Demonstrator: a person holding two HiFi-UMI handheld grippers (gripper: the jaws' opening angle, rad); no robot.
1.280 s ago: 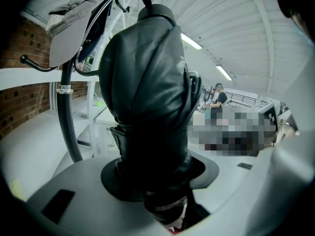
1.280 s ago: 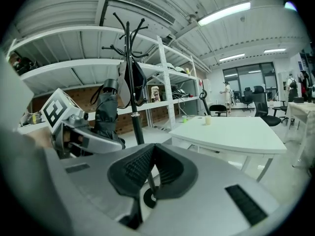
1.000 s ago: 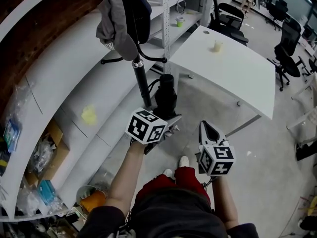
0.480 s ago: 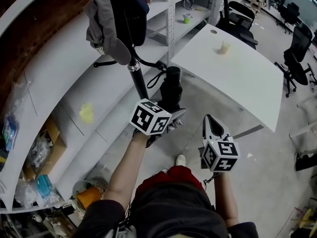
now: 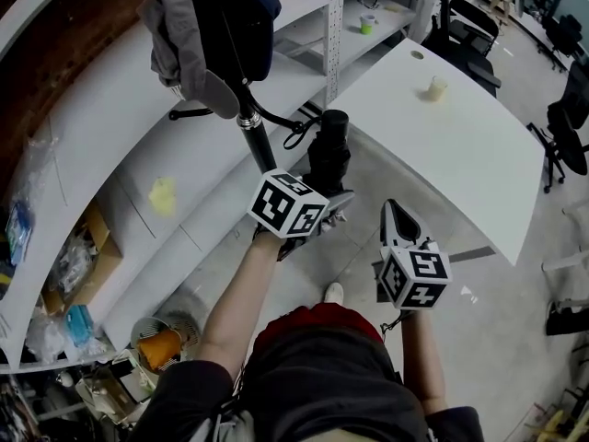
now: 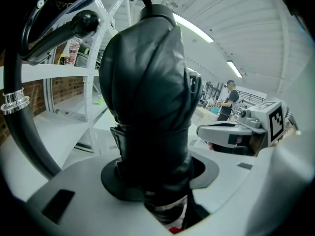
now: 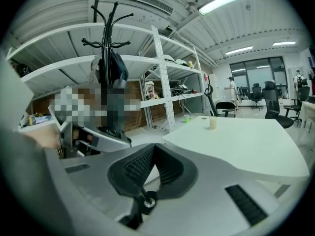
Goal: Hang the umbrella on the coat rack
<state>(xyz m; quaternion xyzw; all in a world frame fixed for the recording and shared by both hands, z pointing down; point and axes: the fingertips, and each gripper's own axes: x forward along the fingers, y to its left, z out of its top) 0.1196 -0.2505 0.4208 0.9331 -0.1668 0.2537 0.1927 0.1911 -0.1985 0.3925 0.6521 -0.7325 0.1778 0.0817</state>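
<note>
Shelf [image 5: 138, 118]: cardboard box [image 5: 99, 239] of plastic bags [image 5: 74, 279]

Head view, lower centre: dark top [image 5: 322, 396] with short sleeves, red shorts [image 5: 317, 325], one white shoe [image 5: 334, 293] showing.

Left gripper [image 5: 329, 208] and right gripper [image 5: 391, 215]: grey moulded shells. Each carries a white cube with black square markers: left cube [image 5: 289, 205], right cube [image 5: 413, 277].

Right gripper view, lower centre: black ribbed pads [image 7: 134, 167], a small silver screw [image 7: 147, 199] below them, dark rectangular slots in the shell.
</note>
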